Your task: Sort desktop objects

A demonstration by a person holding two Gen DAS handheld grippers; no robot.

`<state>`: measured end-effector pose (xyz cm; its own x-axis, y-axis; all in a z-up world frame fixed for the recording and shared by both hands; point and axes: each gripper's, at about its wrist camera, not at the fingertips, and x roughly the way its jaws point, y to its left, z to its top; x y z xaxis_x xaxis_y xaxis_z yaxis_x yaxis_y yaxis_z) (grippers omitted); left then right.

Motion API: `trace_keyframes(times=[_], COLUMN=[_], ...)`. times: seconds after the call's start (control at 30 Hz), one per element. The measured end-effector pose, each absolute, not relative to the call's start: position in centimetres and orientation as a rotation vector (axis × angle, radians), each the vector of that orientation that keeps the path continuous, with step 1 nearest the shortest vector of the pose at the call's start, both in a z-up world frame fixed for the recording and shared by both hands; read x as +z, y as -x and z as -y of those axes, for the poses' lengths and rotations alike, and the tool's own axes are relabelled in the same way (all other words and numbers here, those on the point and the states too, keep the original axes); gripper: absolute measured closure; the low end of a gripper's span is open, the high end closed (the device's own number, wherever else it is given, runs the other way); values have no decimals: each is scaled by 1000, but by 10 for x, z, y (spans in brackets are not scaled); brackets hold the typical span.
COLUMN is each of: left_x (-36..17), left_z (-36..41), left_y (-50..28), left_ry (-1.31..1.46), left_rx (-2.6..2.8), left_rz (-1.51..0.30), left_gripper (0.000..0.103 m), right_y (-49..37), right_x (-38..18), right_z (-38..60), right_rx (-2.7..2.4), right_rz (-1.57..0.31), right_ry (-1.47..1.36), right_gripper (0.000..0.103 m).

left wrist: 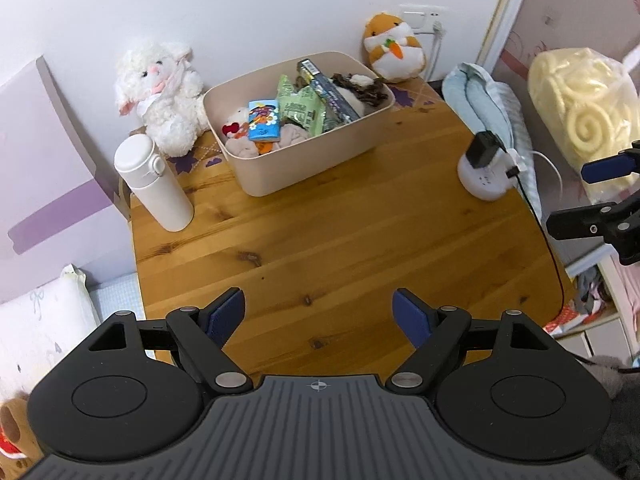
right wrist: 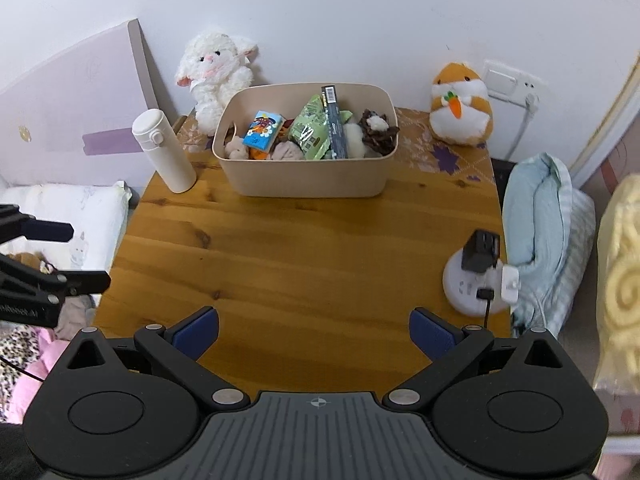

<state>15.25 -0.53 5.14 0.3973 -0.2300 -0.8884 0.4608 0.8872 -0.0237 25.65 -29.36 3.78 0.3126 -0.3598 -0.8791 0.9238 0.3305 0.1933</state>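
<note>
Bin [left wrist: 280, 176] stands at the far middle of the wooden table [left wrist: 340, 248], its beige wall bare on the near side. Inside it lie a blue carton [left wrist: 263, 120], a green snack bag [left wrist: 298, 110], a long dark box [left wrist: 328, 88] leaning toward the far rim, a brown-and-white plush [left wrist: 362, 88] at the right end, and pale soft items at the left end. A white lamb [left wrist: 160, 88] sits against the wall just left of the bin, and a white bottle [left wrist: 150, 184] stands upright near the table's left edge, left of the bin and apart from it. An orange hamster [left wrist: 394, 48] sits at the far right corner by the wall socket. A round white power hub [left wrist: 484, 172] with a black plug in it rests at the right edge.

The left gripper [left wrist: 319, 316] hovers over the near edge of the table, jaws spread wide with nothing between them. The right gripper [right wrist: 314, 334] hangs likewise over the near edge, jaws released and empty. In the right wrist view the bin [right wrist: 308, 176], lamb [right wrist: 216, 76], bottle [right wrist: 162, 150], hamster [right wrist: 460, 108] and hub [right wrist: 476, 280] hold the same layout, and the left gripper [right wrist: 90, 254] shows at the left margin.
</note>
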Motion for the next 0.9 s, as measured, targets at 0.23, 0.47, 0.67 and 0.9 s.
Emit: trace_keyframes(times=[0.23,0.47,0.67,0.9], left_x=[66,72,72,75], left_z=[12,8,5,2], left_y=[-132,-122,-121,-117], left_ry=[-274,-258,-233,-210], left_rx=[-474,-492,-512,-511], left_rz=[-1054,-1059,-1065,-1054], left_gripper=[20,21,21,21], right_y=[-253,-251,-247,-244], right_x=[47,52,53,54], right_z=[272,258,252,249], right_rx=[-973,-973,-987,-1005], right_rz=[-841,-852,-856,-861], right_ry=[-841,-837,-832,-823], right_gripper=[0,0,0,0])
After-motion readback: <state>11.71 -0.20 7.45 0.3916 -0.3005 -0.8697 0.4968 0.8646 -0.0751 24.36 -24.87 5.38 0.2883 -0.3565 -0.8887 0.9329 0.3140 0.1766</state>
